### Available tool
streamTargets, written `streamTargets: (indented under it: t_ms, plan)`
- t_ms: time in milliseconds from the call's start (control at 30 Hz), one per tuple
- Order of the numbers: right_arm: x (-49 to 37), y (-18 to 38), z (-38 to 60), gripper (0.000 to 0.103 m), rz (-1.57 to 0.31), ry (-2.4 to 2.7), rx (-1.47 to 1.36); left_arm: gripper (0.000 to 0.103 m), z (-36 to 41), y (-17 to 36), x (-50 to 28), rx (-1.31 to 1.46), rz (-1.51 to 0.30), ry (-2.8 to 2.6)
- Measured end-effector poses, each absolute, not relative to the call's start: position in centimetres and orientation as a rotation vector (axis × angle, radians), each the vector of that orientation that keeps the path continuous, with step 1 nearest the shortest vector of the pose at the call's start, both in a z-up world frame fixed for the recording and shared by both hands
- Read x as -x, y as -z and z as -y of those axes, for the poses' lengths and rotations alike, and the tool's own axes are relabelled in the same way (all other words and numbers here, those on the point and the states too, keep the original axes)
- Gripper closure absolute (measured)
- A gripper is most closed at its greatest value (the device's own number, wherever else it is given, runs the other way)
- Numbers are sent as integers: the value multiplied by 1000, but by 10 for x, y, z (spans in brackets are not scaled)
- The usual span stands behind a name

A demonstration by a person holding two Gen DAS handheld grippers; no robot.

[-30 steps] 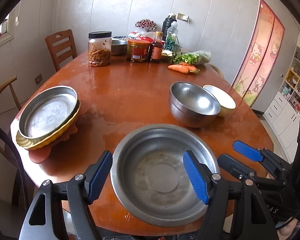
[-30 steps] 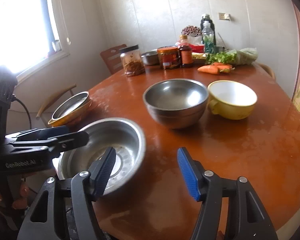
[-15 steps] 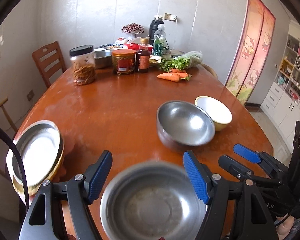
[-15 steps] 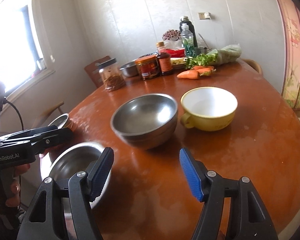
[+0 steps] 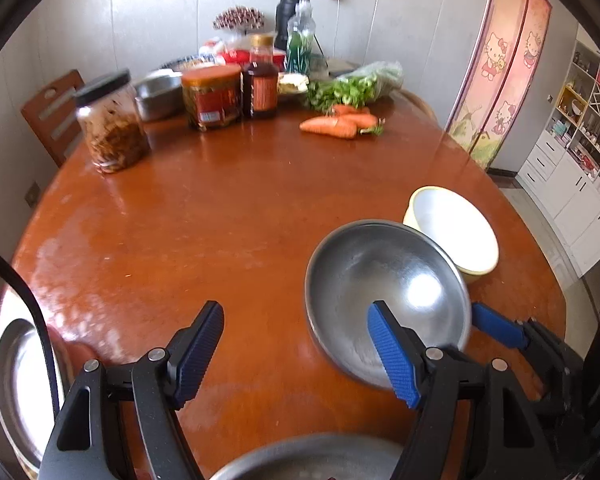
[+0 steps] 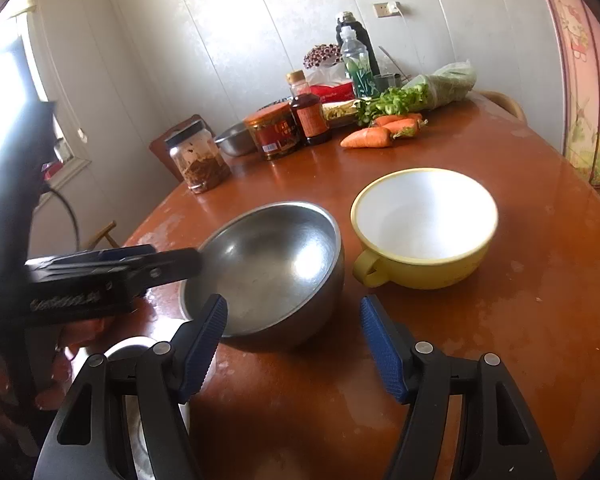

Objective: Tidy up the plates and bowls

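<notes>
Both views have swung off the wide steel basin toward the steel bowl (image 6: 272, 264); left gripper (image 5: 296, 354) and right gripper (image 6: 294, 346) gape empty, next probably gripping its rim.

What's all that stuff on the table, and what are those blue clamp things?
Steel bowl: one, silver, table's near middle.
Cup-bowl: one, yellow outside, white inside, right of steel bowl.
Wide steel basin: one, silver, near edge.
Stacked plates: silver on top, left edge.
Carrots: orange, far side.
Greens: one bagged bunch, behind carrots.
Jars and bottles: several, far edge.
Table: one, reddish-brown.
Left tool: blue pads, open.
Right tool: blue pads, open.
</notes>
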State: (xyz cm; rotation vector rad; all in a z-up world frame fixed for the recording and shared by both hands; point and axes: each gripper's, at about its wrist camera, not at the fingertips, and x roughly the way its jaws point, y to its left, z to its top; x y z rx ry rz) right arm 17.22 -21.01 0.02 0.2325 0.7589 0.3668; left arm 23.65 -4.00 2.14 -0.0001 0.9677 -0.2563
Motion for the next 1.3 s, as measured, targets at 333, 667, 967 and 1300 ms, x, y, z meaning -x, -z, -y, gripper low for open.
streamTargets:
  t_ms: [333,667,967,1300]
  plan:
    - [-183,4,195,35,-752,-386,-187,39,38,8,-260,156,-1096,428]
    - [-181,-2,173,36,-741,-392,-125,46,22,1,-252,214,-1072,439]
    - [-169,-25,154,36,-692,-426,-93,46,0,-28,-226,215,-992,408]
    - [-138,-49,134,36,-637,-475,-60,46,-26,-52,-186,243,-931,384]
